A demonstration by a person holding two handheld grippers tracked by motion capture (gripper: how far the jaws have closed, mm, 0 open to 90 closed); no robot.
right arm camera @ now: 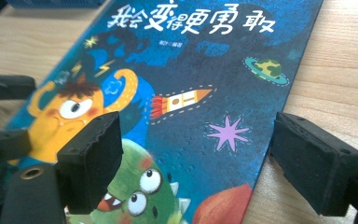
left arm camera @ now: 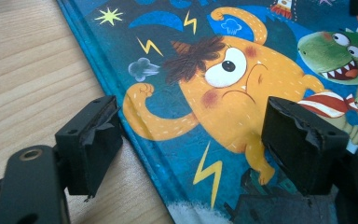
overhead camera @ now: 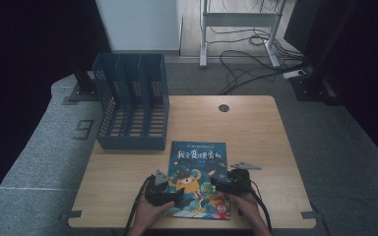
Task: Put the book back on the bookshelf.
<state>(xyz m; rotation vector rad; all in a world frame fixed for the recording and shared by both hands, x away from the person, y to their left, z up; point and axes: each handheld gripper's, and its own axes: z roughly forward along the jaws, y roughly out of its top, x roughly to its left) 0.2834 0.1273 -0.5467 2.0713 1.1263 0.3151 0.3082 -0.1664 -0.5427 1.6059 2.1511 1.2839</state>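
Flanking picture book (overhead camera: 197, 169), file rack (overhead camera: 132, 103) behind, apart

Wooden table (overhead camera: 256, 132): book (overhead camera: 197, 162), file rack (overhead camera: 133, 103)

Book (overhead camera: 197, 169): dark blue cover, orange monster, green dinosaur, yellow lightning bolts, white title. File rack (overhead camera: 132, 101): blue, perforated. Table (overhead camera: 256, 132): pale woodgrain.

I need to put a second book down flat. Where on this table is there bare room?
The widest free patch is right of the picture book, reaching back to the cable hole. A smaller one lies in front of the blue file rack, left of the book. The near middle is crowded by the left tongs and right tongs.
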